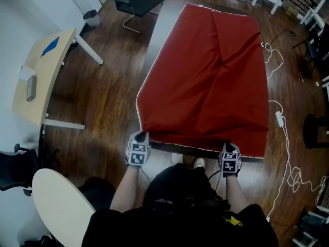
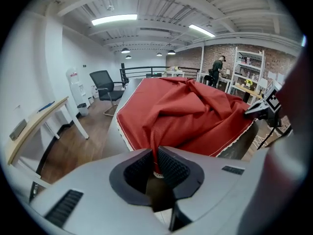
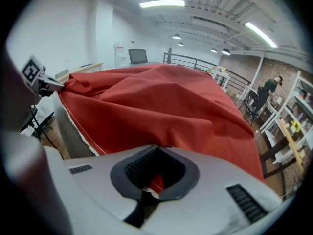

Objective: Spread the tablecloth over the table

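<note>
At the table's near end: my left gripper and right gripper each hold 1 near corner of the red tablecloth.
Left pads: pressed together on the lace-trimmed hem, with a thin pleat of cloth rising from between them.
Right pads: pressed together on the other corner; a red tip with white trim shows between them.
Tablecloth's place: on the table, reaching its far end, with the near hem hanging just off the near edge.
Long axis: straight away from me, along the table's length.
Skew: the cloth sits toward the table's right side. A bare grey strip shows along the left edge, widest at the far end.
Folds: 1 crease runs from the far end toward the middle of the table.
Nearer hand: my left one holds the corner next to the bare strip.
Next move, as I judge it: both corners should go toward the table's left side while I keep the hem taut.
</note>
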Tool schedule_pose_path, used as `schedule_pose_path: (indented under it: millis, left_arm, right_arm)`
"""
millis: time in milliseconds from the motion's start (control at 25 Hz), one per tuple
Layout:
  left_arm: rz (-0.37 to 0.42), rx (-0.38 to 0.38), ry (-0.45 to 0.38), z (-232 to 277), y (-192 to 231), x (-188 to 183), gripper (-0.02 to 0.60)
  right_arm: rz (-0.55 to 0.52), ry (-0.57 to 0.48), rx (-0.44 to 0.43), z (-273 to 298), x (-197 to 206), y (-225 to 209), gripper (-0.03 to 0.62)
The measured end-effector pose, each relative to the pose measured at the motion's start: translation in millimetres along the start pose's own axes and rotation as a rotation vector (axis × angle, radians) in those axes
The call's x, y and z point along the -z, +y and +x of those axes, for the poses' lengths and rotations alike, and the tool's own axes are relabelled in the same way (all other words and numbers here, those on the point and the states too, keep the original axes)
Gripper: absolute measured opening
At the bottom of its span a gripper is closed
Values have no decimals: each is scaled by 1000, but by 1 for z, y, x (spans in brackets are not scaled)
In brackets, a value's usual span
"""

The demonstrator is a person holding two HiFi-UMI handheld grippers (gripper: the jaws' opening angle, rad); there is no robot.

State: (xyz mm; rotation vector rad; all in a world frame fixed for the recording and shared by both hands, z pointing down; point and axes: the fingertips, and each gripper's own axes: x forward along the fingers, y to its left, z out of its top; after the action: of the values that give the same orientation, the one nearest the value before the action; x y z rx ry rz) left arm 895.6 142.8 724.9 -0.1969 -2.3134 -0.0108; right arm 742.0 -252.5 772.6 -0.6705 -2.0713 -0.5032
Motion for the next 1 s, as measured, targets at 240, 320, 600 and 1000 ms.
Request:
schedule_pose_path:
  millis: [240, 320, 600, 1000]
  left_arm:
    - [5, 20, 24, -2, -22, 11, 20]
    - [13, 19, 31, -3, -29, 12, 21]
    - [10, 1, -47, -23, -28, -24, 69]
    - [-48, 20, -40, -13, 52, -23, 123]
  right_arm:
    - [14, -4, -7, -11, 20, -7, 6]
    - [1, -17, 11, -13, 26, -10, 6]
    - [-28, -324, -121, -44, -73, 45, 5]
    - [-205, -336, -437, -56, -122, 241, 6]
